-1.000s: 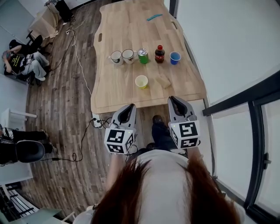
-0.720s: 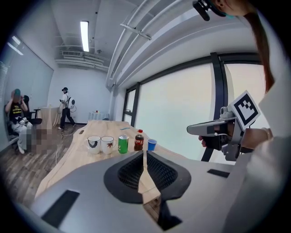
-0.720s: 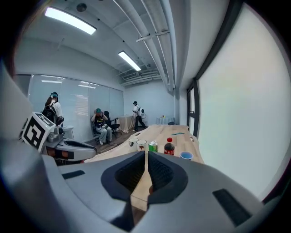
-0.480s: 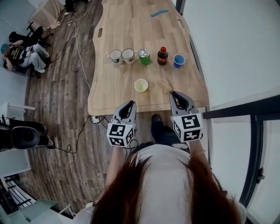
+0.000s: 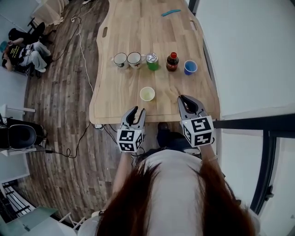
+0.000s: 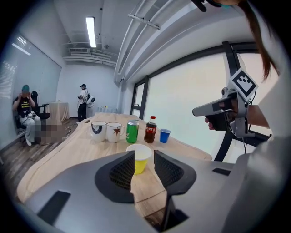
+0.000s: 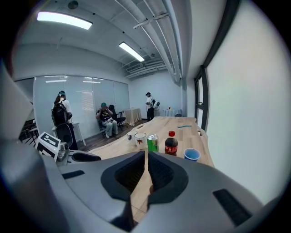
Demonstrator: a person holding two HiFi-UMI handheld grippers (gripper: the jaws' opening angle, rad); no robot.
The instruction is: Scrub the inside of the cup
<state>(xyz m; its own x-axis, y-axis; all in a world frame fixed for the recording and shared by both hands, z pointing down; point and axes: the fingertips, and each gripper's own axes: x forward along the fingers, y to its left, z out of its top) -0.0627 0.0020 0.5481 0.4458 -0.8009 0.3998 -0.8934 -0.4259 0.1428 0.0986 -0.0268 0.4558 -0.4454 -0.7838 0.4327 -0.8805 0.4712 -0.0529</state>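
Note:
A small yellow cup stands upright on the wooden table, in front of a row of drinks. My left gripper hangs at the table's near edge, short of the cup; its jaws are opening with nothing between them. In the left gripper view the cup shows through the gap of that gripper, well beyond the fingertips. My right gripper is shut and empty, its tip over the table's near right corner. The right gripper shows its pads pressed together.
Behind the cup stand two white mugs, a green can, a cola bottle and a blue cup. A teal item lies far back. A pale tan block lies by the right gripper's tip. People sit at the left.
Both grippers have moved forward to the table's near edge. The left gripper's jaws, shut before, now stand apart. The right gripper stays shut.

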